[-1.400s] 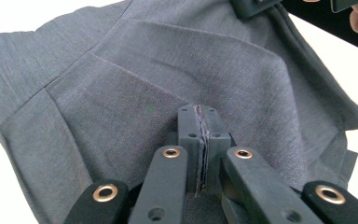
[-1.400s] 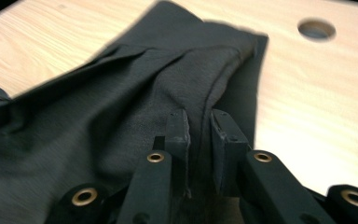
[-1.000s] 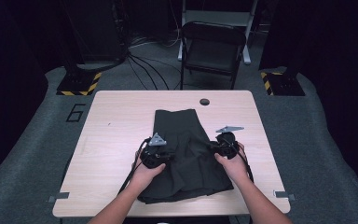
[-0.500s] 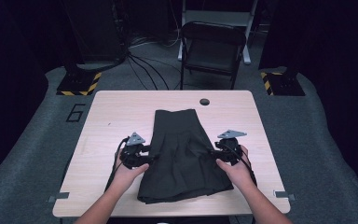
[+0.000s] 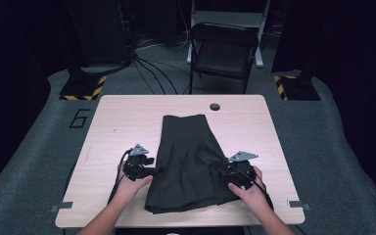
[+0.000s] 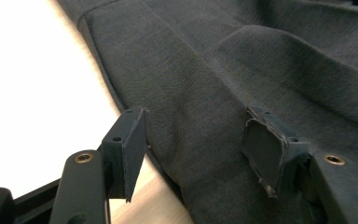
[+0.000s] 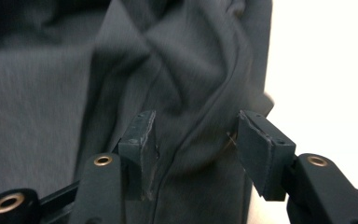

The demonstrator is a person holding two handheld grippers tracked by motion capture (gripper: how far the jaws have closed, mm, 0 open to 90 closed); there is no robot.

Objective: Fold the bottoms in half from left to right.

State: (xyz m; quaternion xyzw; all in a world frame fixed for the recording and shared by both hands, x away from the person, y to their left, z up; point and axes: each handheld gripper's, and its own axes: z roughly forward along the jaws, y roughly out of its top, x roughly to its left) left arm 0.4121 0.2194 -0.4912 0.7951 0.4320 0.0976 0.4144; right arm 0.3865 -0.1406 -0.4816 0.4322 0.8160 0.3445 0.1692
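High view: dark skirt (image 5: 188, 161) on table (image 5: 117, 117)

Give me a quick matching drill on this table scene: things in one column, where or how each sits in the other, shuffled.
Things:
1. left hand-held gripper
2. right hand-held gripper
3. dark skirt
4. round hole

Places or states:
A. lies flat in the table's middle
B. open, at the cloth's left edge
C. in the tabletop near the far edge
D. open over a fold at the cloth's right edge

Pairs: 1-B, 2-D, 3-A, 4-C
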